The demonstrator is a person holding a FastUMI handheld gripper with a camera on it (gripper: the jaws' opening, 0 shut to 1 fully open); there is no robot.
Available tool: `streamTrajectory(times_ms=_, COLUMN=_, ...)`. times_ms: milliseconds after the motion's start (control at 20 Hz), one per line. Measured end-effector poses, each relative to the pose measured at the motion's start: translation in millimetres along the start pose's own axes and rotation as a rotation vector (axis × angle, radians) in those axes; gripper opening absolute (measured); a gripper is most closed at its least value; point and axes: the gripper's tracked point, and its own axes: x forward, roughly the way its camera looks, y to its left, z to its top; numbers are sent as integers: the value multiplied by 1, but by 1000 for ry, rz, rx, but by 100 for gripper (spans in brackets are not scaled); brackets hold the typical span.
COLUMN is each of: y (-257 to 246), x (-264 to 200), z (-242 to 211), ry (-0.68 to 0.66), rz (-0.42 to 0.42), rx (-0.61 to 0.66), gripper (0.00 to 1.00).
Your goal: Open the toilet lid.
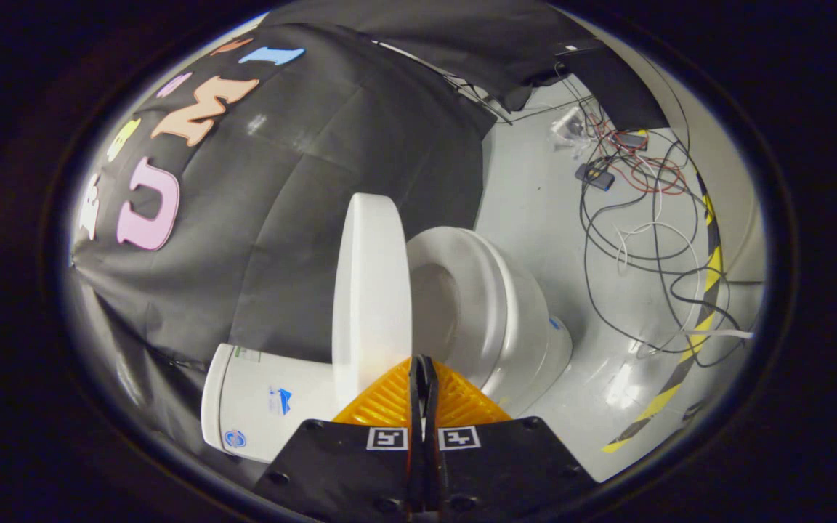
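Note:
A white toilet stands against the booth's black cloth wall, and the view is rolled onto its side. Its lid [371, 290] is swung up off the seat [487, 290] and stands close to the tank [266, 403]. The bowl opening [433, 309] shows between lid and seat. My gripper [423, 361] is shut, its two fingers pressed together with nothing between them. The tips sit at the lid's rim, right where the lid meets the gap to the seat. Whether they touch the lid cannot be told.
A grey floor [535, 203] spreads beyond the toilet. A tangle of black, white and red cables [644, 218] with small boxes lies on it. A yellow-and-black striped tape line [694, 327] runs along the floor's far side.

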Motion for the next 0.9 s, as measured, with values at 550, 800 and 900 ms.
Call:
streamTrajectory(times_ms=550, y=20, x=-11, z=3, ry=-4, rz=-4, rx=-71, gripper=1)
streamTrajectory(times_ms=800, y=34, x=-17, z=3, ry=-24, rz=-2, rx=-96, gripper=1)
streamTrajectory(times_ms=900, y=37, x=-19, z=4, ry=-32, rz=3, rx=-95, gripper=1)
